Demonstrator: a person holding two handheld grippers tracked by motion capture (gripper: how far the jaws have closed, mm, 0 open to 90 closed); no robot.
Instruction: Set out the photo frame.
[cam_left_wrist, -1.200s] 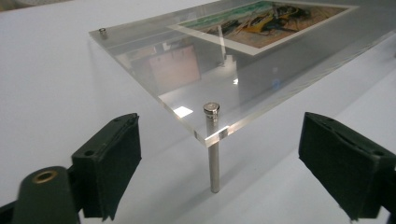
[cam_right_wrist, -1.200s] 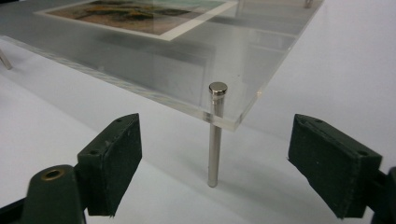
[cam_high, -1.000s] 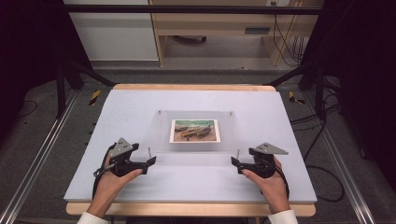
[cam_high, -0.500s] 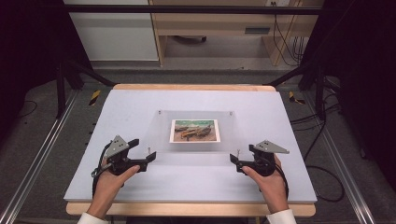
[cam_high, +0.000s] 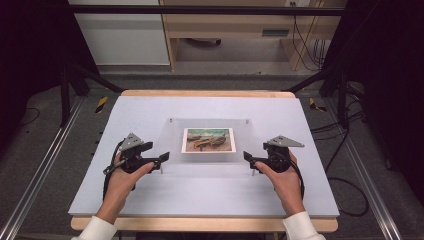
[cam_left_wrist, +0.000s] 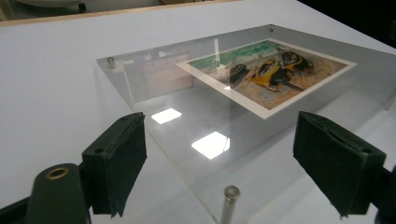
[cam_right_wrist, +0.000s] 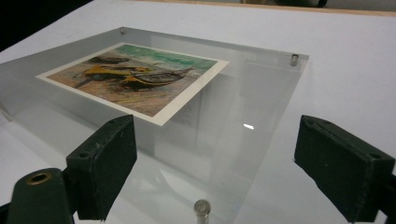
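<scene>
Acrylic frame (cam_high: 207, 142) flat between left tongs (cam_high: 161, 158), right tongs (cam_high: 248, 157).

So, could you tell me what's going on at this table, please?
A person holds a gripper in each hand at the near corners of a clear acrylic picture frame with a boat print inside, lying on the white table. The left gripper, its jaws just closing a little, and the right gripper are open, gripping nothing.

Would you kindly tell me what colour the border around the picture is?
The border is cream-white, clearest in the right gripper view.
</scene>
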